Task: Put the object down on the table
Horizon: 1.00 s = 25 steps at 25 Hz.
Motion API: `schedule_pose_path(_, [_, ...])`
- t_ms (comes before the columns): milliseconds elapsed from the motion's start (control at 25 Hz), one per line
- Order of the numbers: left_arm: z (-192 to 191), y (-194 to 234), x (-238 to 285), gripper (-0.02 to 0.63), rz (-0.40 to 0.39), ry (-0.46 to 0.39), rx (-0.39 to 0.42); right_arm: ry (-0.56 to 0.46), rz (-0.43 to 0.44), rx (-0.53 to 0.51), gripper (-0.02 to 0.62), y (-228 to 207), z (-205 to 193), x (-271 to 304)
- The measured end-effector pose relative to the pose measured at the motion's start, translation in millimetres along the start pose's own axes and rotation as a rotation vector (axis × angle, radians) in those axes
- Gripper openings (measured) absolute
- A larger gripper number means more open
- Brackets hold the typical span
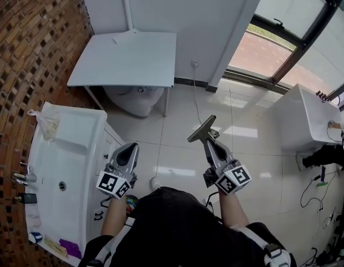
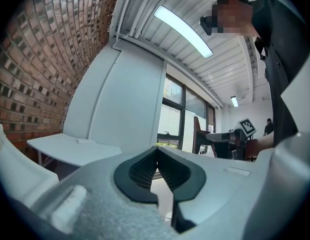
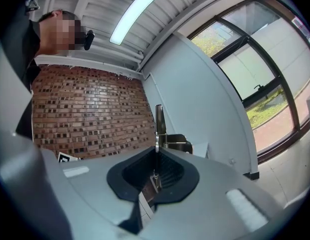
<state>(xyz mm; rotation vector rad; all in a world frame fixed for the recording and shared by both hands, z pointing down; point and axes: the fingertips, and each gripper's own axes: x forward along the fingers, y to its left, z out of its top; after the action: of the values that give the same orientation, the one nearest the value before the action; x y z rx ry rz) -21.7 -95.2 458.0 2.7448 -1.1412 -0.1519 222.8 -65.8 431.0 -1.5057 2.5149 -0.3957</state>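
My right gripper (image 1: 208, 142) is shut on the handle of a squeegee with a dark blade (image 1: 202, 128), held level over the white tiled floor. In the right gripper view the blade (image 3: 159, 121) stands up just past the closed jaws of this gripper (image 3: 156, 151). The left gripper (image 1: 129, 149) hangs beside it to the left, its jaws shut with nothing between them (image 2: 157, 150). A light grey table (image 1: 127, 60) stands ahead against the wall, well beyond both grippers; its top (image 2: 69, 146) also shows in the left gripper view, with a small flat thing (image 1: 126, 36) at its far edge.
A white washbasin (image 1: 66, 166) with a tap (image 1: 20, 178) runs along the brick wall at the left, a plastic bag (image 1: 46, 124) on its corner. A white tub (image 1: 135, 99) sits under the table. Another white table (image 1: 305, 121) and floor cables (image 1: 322, 199) are at the right.
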Motion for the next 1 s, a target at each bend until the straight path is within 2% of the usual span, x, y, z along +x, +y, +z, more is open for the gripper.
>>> schedule_pose_path(240, [0.5, 30.7, 11.6, -0.002, -0.022, 0.004, 0.010, 0.019, -0.023, 0.011, 0.008, -10.5, -11.3, 38.4])
schedule_pose_path(480, [-9.1, 63.7, 14.6, -0.002, 0.003, 0.019, -0.029, 0.061, 0.004, 0.032, 0.008, -0.4, -28.5, 71.2])
schedule_pose_path(760, [-14.3, 83.0, 45.7, -0.002, 0.004, 0.035, -0.031, 0.102, -0.010, 0.054, 0.008, -39.3, -41.0, 102.4])
schedule_pose_path(880, [-24.7, 101.4, 55.7, -0.002, 0.033, 0.049, -0.034, 0.130, 0.026, 0.065, 0.008, -50.7, -42.8, 130.2])
schedule_pose_path(1000, [-17.1, 123.5, 78.2, -0.002, 0.070, 0.037, -0.015, 0.135, 0.085, 0.048, 0.008, -67.2, -32.4, 168.5])
